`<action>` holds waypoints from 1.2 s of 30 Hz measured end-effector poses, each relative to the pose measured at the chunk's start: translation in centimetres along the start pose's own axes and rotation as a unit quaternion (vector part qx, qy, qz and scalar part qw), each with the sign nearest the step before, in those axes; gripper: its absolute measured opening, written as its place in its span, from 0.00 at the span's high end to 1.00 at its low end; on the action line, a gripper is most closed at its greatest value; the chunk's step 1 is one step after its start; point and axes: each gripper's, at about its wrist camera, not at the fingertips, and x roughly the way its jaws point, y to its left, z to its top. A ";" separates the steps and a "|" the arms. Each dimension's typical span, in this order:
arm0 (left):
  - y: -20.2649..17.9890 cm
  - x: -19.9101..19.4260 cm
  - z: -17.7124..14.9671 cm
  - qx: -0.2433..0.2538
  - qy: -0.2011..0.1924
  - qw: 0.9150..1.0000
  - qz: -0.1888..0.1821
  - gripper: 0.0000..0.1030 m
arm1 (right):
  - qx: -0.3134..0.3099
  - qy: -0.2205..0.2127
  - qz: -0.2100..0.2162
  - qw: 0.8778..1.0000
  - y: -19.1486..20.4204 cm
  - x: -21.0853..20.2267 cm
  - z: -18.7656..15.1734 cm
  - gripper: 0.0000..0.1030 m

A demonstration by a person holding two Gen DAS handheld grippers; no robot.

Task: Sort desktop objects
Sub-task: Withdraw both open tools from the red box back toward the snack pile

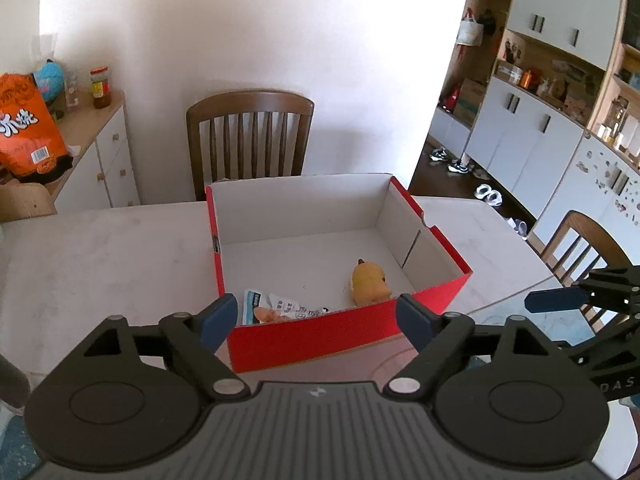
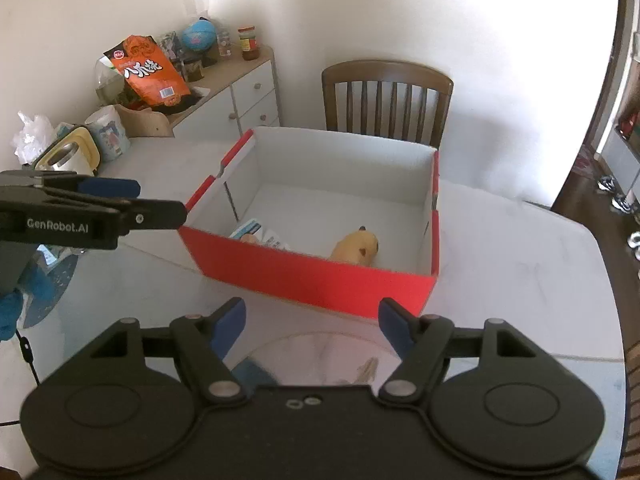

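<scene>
Red cardboard box (image 1: pixel 340 328) sits on the table (image 1: pixel 100 248) just ahead of the left gripper (image 1: pixel 316 316), holding a yellow toy (image 1: pixel 370 280) and a snack packet (image 1: pixel 276 308). Both the left gripper and the right gripper (image 2: pixel 312 320) hang empty, jaws spread. Sorting seems between items; next, find another object beyond the box.

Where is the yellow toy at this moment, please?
In both wrist views the yellow toy lies on the floor of the red box, near its front wall, to the right of the snack packet.
</scene>
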 end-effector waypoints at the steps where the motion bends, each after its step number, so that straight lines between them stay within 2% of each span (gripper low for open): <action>1: 0.0 -0.3 -0.1 0.003 -0.002 1.000 -0.001 0.16 | 0.002 -0.001 -0.001 1.000 0.2 -0.3 -0.2 0.28; 6: 0.2 -1.5 -0.6 0.014 0.000 1.000 -0.011 0.12 | 0.011 -0.008 -0.003 1.000 1.3 -1.5 -1.5 0.25; 8: 0.3 -1.8 -0.8 0.018 -0.001 1.000 -0.013 0.02 | 0.014 -0.010 -0.002 1.000 1.6 -1.8 -1.9 0.24; 12: 0.2 -2.5 -1.4 0.029 -0.004 0.999 -0.017 0.02 | 0.022 -0.011 0.000 1.000 2.3 -2.4 -3.1 0.20; 17: 0.0 -3.3 -2.8 0.036 -0.004 0.999 -0.029 0.00 | 0.028 -0.018 0.000 0.999 3.3 -3.2 -4.7 0.10; 23: -0.4 -4.1 -5.3 0.050 0.004 0.998 -0.043 0.00 | 0.040 -0.012 0.004 0.999 4.6 -3.7 -7.2 0.08; 32: -0.2 -5.1 -9.0 0.063 0.015 0.997 -0.050 0.00 | 0.041 -0.021 -0.025 0.999 7.5 -4.2 -11.3 0.08; 36: 0.5 -5.5 -10.5 0.056 0.023 0.997 -0.049 0.00 | 0.050 -0.010 -0.028 0.998 8.4 -3.9 -13.0 0.08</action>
